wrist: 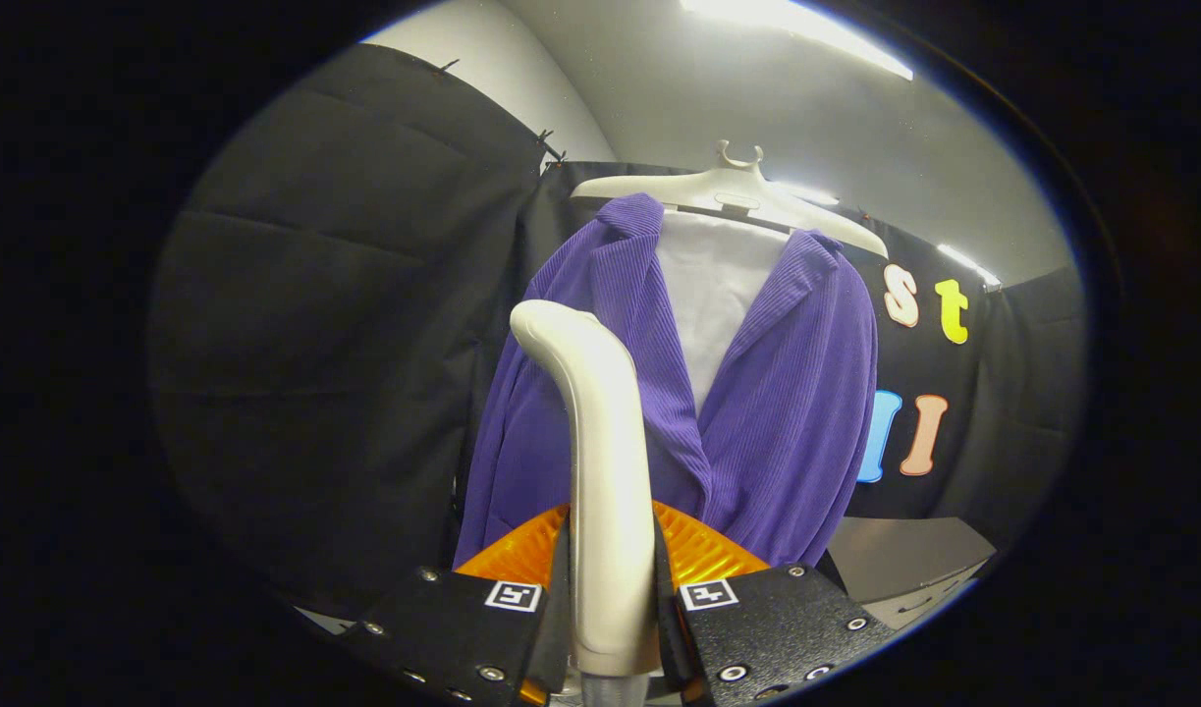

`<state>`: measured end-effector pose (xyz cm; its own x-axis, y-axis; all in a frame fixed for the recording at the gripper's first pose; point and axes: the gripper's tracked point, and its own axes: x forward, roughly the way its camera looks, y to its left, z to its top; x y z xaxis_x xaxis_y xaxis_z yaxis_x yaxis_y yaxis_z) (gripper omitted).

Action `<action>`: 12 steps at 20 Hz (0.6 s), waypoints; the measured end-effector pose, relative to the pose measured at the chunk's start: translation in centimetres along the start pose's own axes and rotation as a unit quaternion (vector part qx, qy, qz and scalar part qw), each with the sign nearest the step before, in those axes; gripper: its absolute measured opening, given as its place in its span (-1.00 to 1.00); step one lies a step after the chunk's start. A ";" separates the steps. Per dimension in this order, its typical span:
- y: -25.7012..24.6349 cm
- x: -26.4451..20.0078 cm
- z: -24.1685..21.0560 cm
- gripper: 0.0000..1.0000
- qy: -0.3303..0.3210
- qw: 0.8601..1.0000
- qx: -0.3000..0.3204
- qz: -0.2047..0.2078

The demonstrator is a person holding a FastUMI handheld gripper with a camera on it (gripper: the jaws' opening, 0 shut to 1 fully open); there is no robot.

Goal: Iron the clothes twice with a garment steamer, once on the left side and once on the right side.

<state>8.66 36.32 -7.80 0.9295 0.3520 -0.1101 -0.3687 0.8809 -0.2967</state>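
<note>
Nearest in the gripper view, the gripper (612,579) is clenched on the garment steamer (600,462): both fingers press against the sides of its pale handle, one finger on each side, low on the shaft. The handle rises upright from between the fingers and bends over at its top toward the left, ending in a rounded head that stands in front of the clothing. Just ahead of the fingers, behind the handle's lower part, the ribbed pads (703,555) of the gripper spread out to both sides.

Beyond the steamer hangs the purple jacket (787,412), a ribbed garment with open lapels, its left front panel partly covered by the steamer's handle. Inside the open collar a white shirt (713,285) shows. Both hang from a pale hanger (733,187) with a forked hook on top.

Behind the clothes runs the black cloth wall (315,344) of the booth, with a grey surface (904,555) low beside the jacket's right hem, and ceiling lights (796,34) glow above
</note>
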 end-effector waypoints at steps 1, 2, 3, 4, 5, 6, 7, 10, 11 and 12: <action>0.2 0.1 -0.4 -0.26 0.001 1.000 -0.003 -0.003; 0.3 0.0 -1.0 -0.26 0.004 1.000 -0.001 -0.002; 0.5 -0.1 -1.6 -0.26 0.007 1.000 0.002 -0.001; 0.6 -0.3 -2.1 -0.26 0.009 1.000 0.002 -0.001; 0.8 -0.3 -2.6 -0.26 0.013 1.000 -0.001 0.000; 1.1 -0.2 -3.6 -0.25 0.026 1.000 -0.001 0.004; 1.3 0.1 -4.9 -0.26 0.039 0.999 0.002 0.008; 1.7 -0.3 -6.9 -0.25 0.056 0.998 0.000 0.012; 2.1 -0.4 -7.9 -0.25 0.065 0.998 0.002 0.016; 2.3 -0.6 -8.5 -0.25 0.067 0.998 0.000 0.016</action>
<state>7.32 35.39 -16.48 0.9098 0.3344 -0.2459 -0.3983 0.8701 -0.2903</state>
